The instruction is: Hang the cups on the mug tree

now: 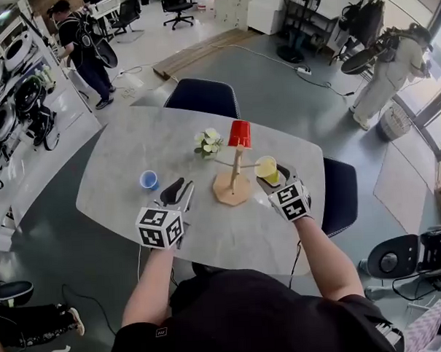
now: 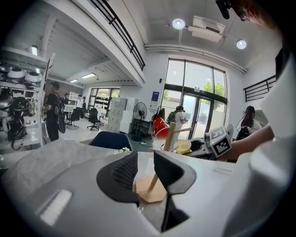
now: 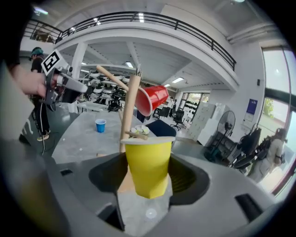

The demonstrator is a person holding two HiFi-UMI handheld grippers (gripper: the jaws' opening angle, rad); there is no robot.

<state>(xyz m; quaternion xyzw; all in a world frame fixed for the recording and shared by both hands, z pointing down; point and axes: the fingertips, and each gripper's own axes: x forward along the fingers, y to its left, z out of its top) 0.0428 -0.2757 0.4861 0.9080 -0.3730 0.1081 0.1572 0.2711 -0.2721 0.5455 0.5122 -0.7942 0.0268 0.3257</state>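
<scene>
A wooden mug tree [image 1: 232,187] stands on the grey table [image 1: 132,146], with a red cup [image 1: 239,133] hung at its top. My right gripper [image 1: 272,178] is shut on a yellow cup [image 1: 267,167] just right of the stem. In the right gripper view the yellow cup [image 3: 148,164] sits between the jaws, a short peg [image 3: 136,134] at its rim, the red cup [image 3: 151,99] above. A blue cup [image 1: 148,180] stands upright at the left. My left gripper [image 1: 183,186] hovers open and empty left of the tree base [image 2: 150,189].
A small bunch of white flowers [image 1: 208,142] sits behind the tree. Dark blue chairs stand at the table's far side [image 1: 202,97] and right side [image 1: 341,192]. People walk on the floor beyond the table.
</scene>
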